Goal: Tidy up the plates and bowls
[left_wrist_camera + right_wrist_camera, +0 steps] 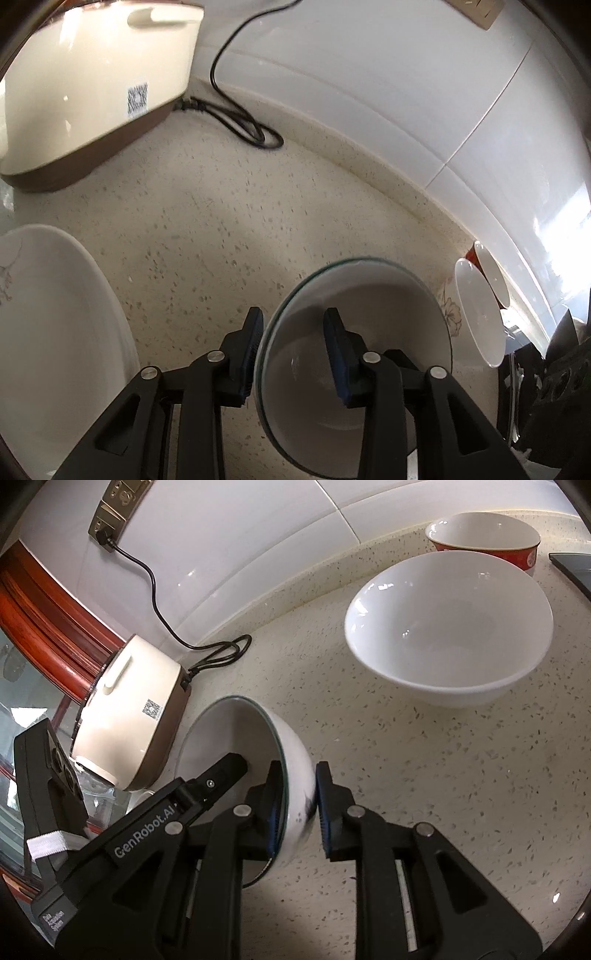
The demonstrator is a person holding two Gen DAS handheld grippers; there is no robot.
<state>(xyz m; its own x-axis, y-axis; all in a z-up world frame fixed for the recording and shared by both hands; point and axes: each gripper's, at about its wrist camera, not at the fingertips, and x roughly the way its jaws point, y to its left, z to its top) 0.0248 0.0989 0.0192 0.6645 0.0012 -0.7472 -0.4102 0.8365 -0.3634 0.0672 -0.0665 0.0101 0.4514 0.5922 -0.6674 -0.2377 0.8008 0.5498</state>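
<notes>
A white bowl with a thin green rim (pixel 354 295) (pixel 229 738) is tilted on its side above the speckled counter (pixel 221 229). My right gripper (pixel 297 808) is shut on its wall, one pad inside and one outside. My left gripper (pixel 293 354) stands open astride the opposite rim, its right finger inside the bowl and its left finger just outside. One left finger (pixel 225 771) shows inside the bowl in the right wrist view. A plain white bowl (pixel 450 627) (pixel 480 314) and a red bowl (pixel 484 535) (pixel 491 273) stand on the counter further right. A large white dish with a floral print (pixel 55 332) lies at the left.
A cream and brown rice cooker (pixel 92 92) (pixel 129 716) stands against the tiled wall, its black cable (pixel 240 118) (pixel 221 653) coiled on the counter and running up to a socket (pixel 114 513). A dark flat object (pixel 569 565) sits at the far right edge.
</notes>
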